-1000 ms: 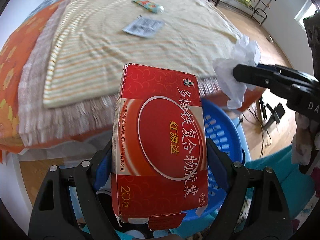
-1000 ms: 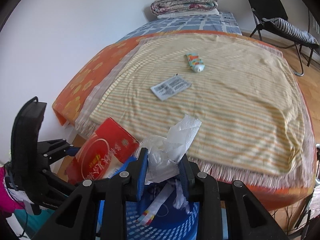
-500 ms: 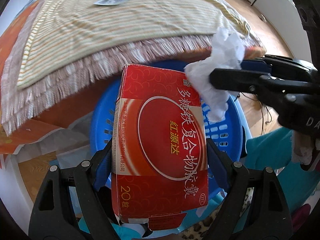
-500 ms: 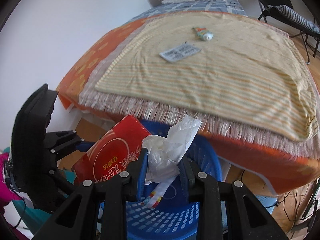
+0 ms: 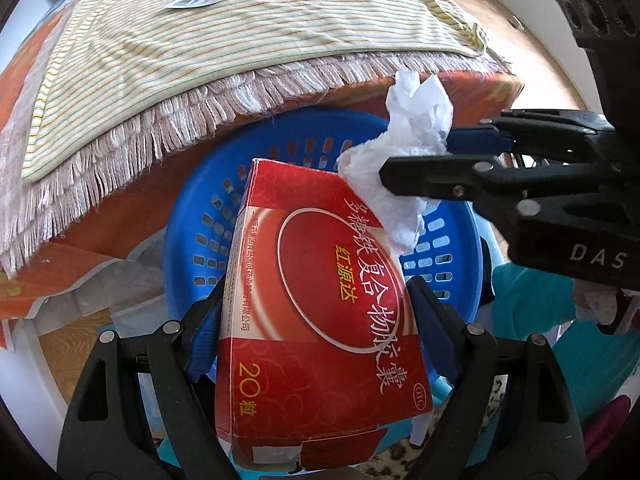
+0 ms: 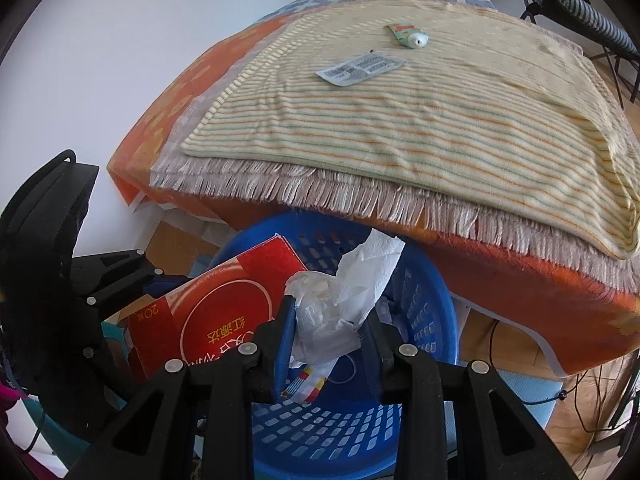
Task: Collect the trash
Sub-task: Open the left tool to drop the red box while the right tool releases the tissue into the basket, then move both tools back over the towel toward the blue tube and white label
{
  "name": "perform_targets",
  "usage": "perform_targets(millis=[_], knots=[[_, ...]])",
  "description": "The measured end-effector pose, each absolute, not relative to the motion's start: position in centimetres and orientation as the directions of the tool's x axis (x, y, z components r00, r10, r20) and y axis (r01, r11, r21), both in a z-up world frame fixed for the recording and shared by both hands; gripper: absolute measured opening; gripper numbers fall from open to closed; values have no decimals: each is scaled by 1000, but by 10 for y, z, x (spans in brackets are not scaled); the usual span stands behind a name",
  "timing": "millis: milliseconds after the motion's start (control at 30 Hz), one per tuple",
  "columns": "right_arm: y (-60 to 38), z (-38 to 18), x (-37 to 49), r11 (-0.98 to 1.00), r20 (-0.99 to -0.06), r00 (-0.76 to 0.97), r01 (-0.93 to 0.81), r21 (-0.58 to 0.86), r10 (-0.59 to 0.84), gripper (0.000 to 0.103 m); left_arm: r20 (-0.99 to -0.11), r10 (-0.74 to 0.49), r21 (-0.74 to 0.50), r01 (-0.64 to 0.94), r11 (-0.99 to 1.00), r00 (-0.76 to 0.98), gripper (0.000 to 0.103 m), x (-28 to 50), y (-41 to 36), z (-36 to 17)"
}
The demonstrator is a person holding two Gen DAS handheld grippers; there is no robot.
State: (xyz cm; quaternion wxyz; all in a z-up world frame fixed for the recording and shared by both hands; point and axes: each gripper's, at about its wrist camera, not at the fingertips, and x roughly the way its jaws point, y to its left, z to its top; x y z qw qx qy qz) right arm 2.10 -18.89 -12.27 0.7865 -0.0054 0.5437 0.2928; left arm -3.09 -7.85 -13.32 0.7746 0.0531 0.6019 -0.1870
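Note:
My left gripper (image 5: 316, 296) is shut on a red medicine box (image 5: 320, 292) and holds it above the blue perforated basket (image 5: 192, 220). My right gripper (image 6: 326, 316) is shut on a crumpled white tissue (image 6: 340, 300) over the same basket (image 6: 436, 320). The tissue (image 5: 404, 160) touches the box's upper right corner in the left wrist view. The box (image 6: 216, 316) shows at the left of the right wrist view. A striped paper scrap (image 6: 308, 384) lies inside the basket.
The bed with a striped fringed blanket (image 6: 400, 120) overhangs the basket. On it lie a printed sachet (image 6: 360, 68) and a small tube (image 6: 408, 36). A folding chair (image 6: 580, 8) stands at the far right. Cables (image 6: 592, 400) lie on the wooden floor.
Both grippers have dropped from bed height to just over the blue basket, still holding the box and the tissue. The tissue now meets the box corner.

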Motion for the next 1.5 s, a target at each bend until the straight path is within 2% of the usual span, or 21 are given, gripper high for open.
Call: perform_targets(millis=[500,600,667,933,1200,1400,1433,1467,1500], knots=[[-186,-134,26,835,-873,211,-454,311,440,36,-940,-247,-151,360,920,235,86,-29,-76,-124],[-186,-134,26,838,-874,208,-446,315,439,43,-941,-245,-150,358,922,235,86,-28,-77,-125],[-188,-135,26,841,-875,208,-439,315,436,52,-941,-244,-149,358,922,236,86,-28,-75,-125],[-194,-133,28,850,-874,222,-423,313,432,54,-943,-233,-143,343,928,239,86,-26,-71,-128],[-201,-117,36,868,-860,296,-412,277,415,67,-942,-216,-128,322,938,257,86,-17,-66,-127],[-212,-102,46,881,-837,356,-384,275,416,68,-929,-201,-99,314,944,311,86,-5,-63,-113],[-215,-100,48,885,-834,365,-378,273,414,70,-926,-199,-95,313,945,321,86,-2,-62,-111],[-217,-98,50,888,-831,375,-370,271,410,79,-923,-199,-93,310,946,330,86,1,-61,-108],[-219,-96,53,892,-826,388,-362,272,409,84,-920,-199,-93,306,947,337,86,4,-60,-106]])
